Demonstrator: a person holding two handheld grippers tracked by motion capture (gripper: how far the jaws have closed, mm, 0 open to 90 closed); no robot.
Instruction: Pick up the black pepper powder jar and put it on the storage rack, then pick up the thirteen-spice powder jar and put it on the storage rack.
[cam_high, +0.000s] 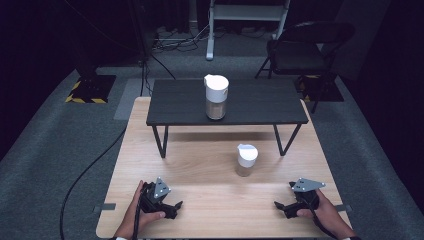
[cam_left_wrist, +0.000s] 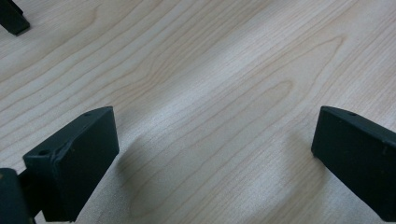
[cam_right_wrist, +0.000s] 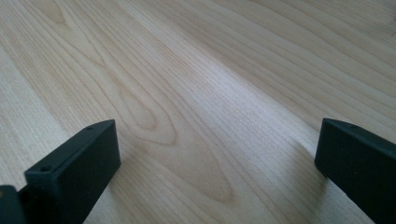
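- My left gripper (cam_high: 176, 206) rests low on the near left of the wooden table (cam_high: 210, 210), my left hand (cam_high: 142, 212) wrapped round it; in the left gripper view its jaws stand wide apart over bare wood grain, holding nothing, and both are cut off at the frame's bottom corners.
- A small white-lidded container (cam_high: 246, 160) stands mid-table, well apart from both grippers; its contents are too dim to make out.
- Behind it, a taller white-lidded jar (cam_high: 216, 97) stands on the dark raised shelf (cam_high: 175, 107).
- My right gripper (cam_high: 280, 206) sits at the near right in my right hand (cam_high: 325, 212), jaws spread wide and empty; my forearm is cut off by the frame edge.
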